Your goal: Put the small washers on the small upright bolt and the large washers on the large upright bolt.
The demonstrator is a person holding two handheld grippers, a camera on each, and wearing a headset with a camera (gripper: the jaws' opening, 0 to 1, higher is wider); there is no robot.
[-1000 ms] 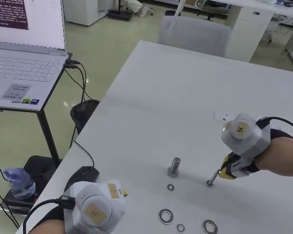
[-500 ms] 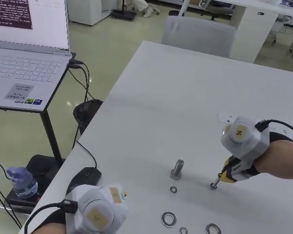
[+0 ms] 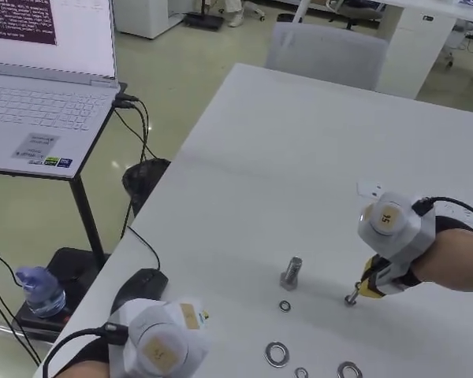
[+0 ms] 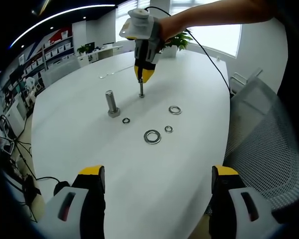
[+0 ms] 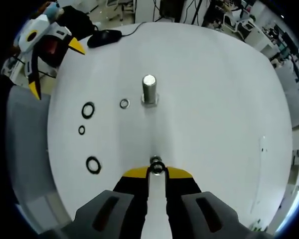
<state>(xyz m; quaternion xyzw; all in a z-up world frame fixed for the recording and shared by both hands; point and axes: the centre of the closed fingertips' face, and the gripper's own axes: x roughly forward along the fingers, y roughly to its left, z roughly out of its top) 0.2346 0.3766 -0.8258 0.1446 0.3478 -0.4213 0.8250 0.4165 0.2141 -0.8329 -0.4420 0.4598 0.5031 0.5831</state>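
Jaws of your right gripper (image 5: 157, 174) are pinched almost together on a small ring, seemingly a small washer (image 5: 157, 168). They sit right at the top of the small upright bolt (image 3: 351, 297), which stands at the lower right of the head view. Your left gripper (image 4: 158, 172) has its jaws spread wide with nothing between them, low at the bottom left of the head view.

Just left of the small upright bolt stands the large upright bolt (image 3: 292, 272), head down. A loose small washer (image 3: 284, 305) lies just below it. Along the bottom edge lie a large washer (image 3: 277, 353), a second small washer (image 3: 301, 372) and a second large washer (image 3: 349, 369), all flat on the white table (image 3: 299, 142). A mouse (image 3: 138, 287) rests at the table's left edge, and a laptop (image 3: 39, 110) sits at the upper left.
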